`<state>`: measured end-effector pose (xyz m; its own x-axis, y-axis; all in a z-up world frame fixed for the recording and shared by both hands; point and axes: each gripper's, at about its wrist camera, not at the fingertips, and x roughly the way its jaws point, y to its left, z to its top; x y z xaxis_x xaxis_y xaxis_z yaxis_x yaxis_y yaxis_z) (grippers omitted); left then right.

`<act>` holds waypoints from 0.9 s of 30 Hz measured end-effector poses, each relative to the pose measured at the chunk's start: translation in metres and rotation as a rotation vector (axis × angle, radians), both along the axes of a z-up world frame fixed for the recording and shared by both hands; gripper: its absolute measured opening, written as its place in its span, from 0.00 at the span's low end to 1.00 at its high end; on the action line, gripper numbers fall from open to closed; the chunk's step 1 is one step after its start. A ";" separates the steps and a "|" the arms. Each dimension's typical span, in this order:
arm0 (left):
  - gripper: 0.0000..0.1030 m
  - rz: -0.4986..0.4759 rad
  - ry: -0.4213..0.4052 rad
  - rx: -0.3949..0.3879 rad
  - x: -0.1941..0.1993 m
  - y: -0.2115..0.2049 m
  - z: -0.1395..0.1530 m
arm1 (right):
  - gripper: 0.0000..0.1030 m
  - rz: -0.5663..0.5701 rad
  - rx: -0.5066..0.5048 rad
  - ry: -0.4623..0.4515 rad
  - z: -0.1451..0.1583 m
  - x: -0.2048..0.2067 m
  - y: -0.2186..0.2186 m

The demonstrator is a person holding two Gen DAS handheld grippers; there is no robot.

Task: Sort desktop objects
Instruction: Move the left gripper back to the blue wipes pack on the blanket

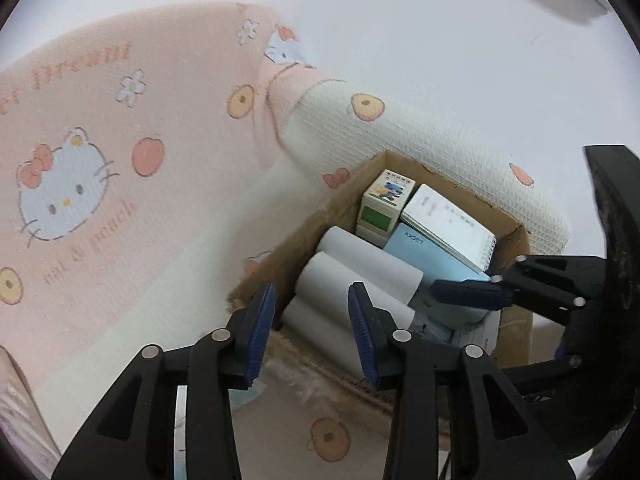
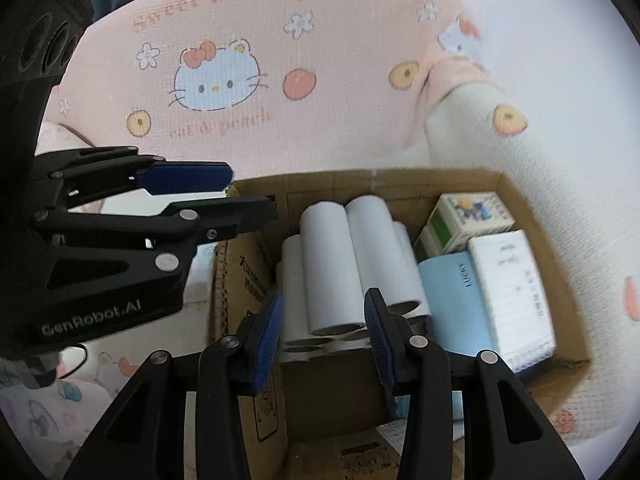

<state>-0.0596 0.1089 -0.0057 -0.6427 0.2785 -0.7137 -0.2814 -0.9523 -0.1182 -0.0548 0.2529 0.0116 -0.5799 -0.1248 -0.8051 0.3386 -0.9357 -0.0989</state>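
Right wrist view shows my right tongs [image 2: 324, 332] spread wide and empty over the cardboard box [image 2: 360, 184], where white rolls [image 2: 348, 264], a blue booklet [image 2: 452, 300] and a notepad [image 2: 516, 292] already lie. My left tongs [image 1: 312, 328] gape too. Descending carelessly could snag the box wall. Whatever lies beneath the rolls is hidden.

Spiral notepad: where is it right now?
The spiral notepad lies in the cardboard box at its right side, atop the light blue book, beside the paper rolls.
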 end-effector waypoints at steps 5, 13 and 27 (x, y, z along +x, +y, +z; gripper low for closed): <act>0.49 0.023 0.038 -0.077 0.016 -0.016 0.003 | 0.41 0.029 -0.008 0.028 0.010 0.015 -0.016; 0.52 0.100 0.019 -0.137 0.046 -0.058 -0.010 | 0.51 0.133 0.013 0.089 0.019 0.036 -0.062; 0.56 0.254 -0.158 -0.186 0.058 -0.128 -0.061 | 0.56 0.286 0.012 0.059 -0.022 0.031 -0.127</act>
